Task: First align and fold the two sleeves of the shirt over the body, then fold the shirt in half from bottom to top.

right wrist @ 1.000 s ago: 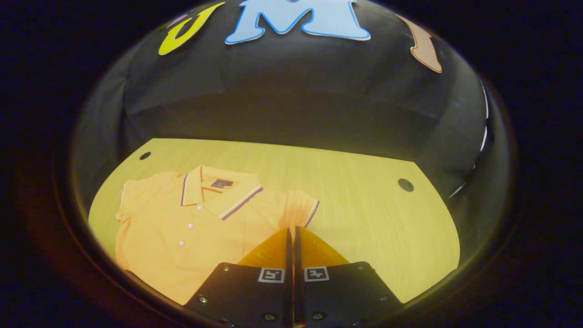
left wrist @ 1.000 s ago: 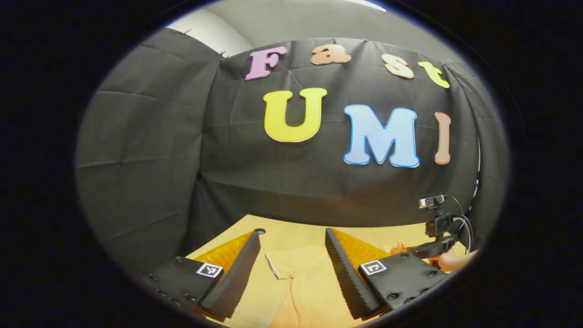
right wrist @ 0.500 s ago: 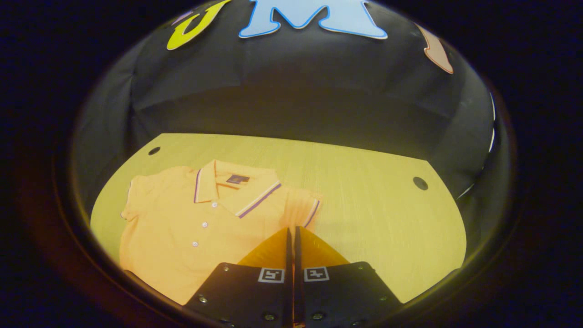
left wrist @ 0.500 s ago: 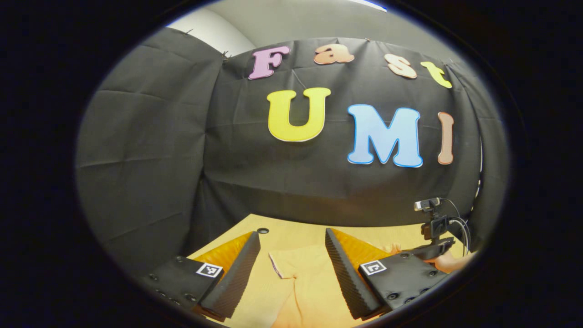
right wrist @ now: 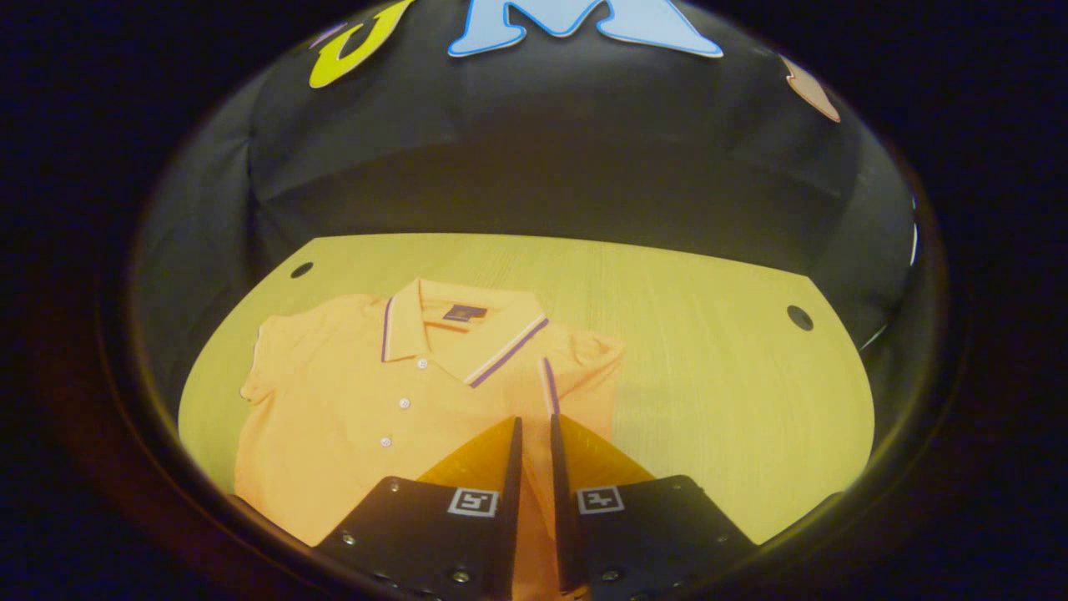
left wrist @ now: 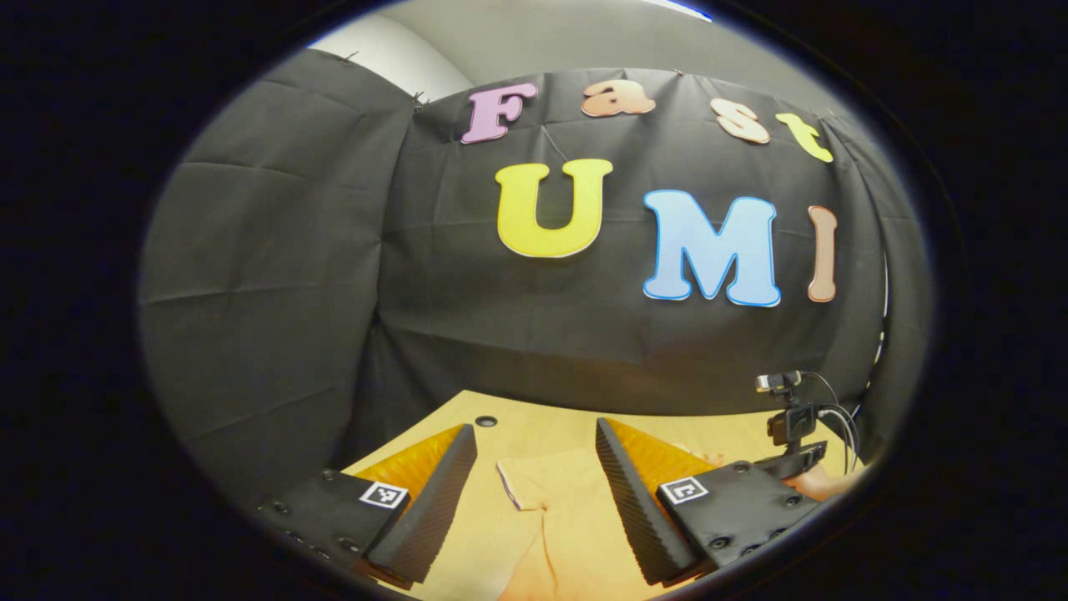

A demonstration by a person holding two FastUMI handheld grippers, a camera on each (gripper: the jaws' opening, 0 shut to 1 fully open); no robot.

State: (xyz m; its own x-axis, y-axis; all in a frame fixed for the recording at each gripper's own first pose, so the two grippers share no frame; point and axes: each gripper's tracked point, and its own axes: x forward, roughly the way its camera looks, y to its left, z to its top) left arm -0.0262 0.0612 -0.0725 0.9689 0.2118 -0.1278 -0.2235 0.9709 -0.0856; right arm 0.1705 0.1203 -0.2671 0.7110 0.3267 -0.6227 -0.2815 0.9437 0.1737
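The left claw (left wrist: 534, 455) stands wide apart above the desk (left wrist: 551, 421), nothing between its fingers but air. Just ahead of it and below, in the gap between the fingers, lies a sleeve (left wrist: 542, 480) of the shirt, flat on the wood, its striped cuff edge nearest the left finger. A round hole (left wrist: 486, 421) in the desk sits ahead of the left finger, close to the far edge. Off past the right finger, at the far side, the other claw's body (left wrist: 793, 434) with its cables shows, with part of a hand (left wrist: 822, 484) beneath it.

The right claw (right wrist: 534, 430) has its fingers parted by only a narrow slot, with shirt cloth seen through the slot; whether the fingers touch the cloth cannot be told. The shirt (right wrist: 367, 409) lies face up on the desk (right wrist: 709, 367), mostly to the left of this claw, collar (right wrist: 463, 334) ahead and to the left with the buttons running down toward the claw. The nearer sleeve (right wrist: 584, 376) lies right ahead of the fingertips, its striped cuff turned inward over the shirt's body. The other sleeve (right wrist: 267, 367) lies flat far to the left. Two holes (right wrist: 799, 317) mark the desk's far corners.
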